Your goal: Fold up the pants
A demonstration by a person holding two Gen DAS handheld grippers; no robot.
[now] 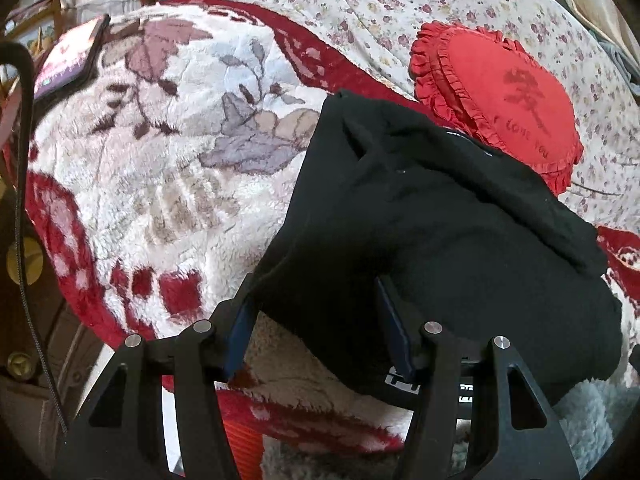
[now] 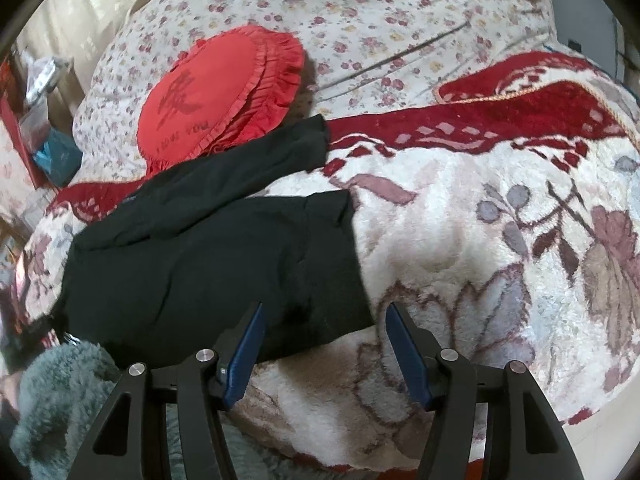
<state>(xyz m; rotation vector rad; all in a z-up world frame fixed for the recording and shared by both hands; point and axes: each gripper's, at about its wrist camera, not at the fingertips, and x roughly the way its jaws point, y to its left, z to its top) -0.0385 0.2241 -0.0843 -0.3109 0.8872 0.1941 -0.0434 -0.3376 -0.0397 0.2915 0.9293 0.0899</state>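
Observation:
The black pants (image 1: 432, 216) lie folded on a fluffy white and red floral blanket (image 1: 160, 160). In the left wrist view my left gripper (image 1: 316, 300) is open, its blue pads on either side of the near left corner of the pants, with cloth between the jaws. In the right wrist view the pants (image 2: 208, 260) lie left of centre, one leg end reaching toward the red cushion. My right gripper (image 2: 324, 320) is open at the near right corner of the pants, its left pad over the cloth edge and its right pad over the blanket (image 2: 480, 260).
A red heart-shaped frilled cushion (image 1: 504, 96) lies just beyond the pants on a flowered sheet (image 1: 380, 8); it also shows in the right wrist view (image 2: 216, 92). A grey fluffy cloth (image 2: 60, 392) is at the near left. A phone or tablet (image 1: 68, 60) lies at the blanket's far left.

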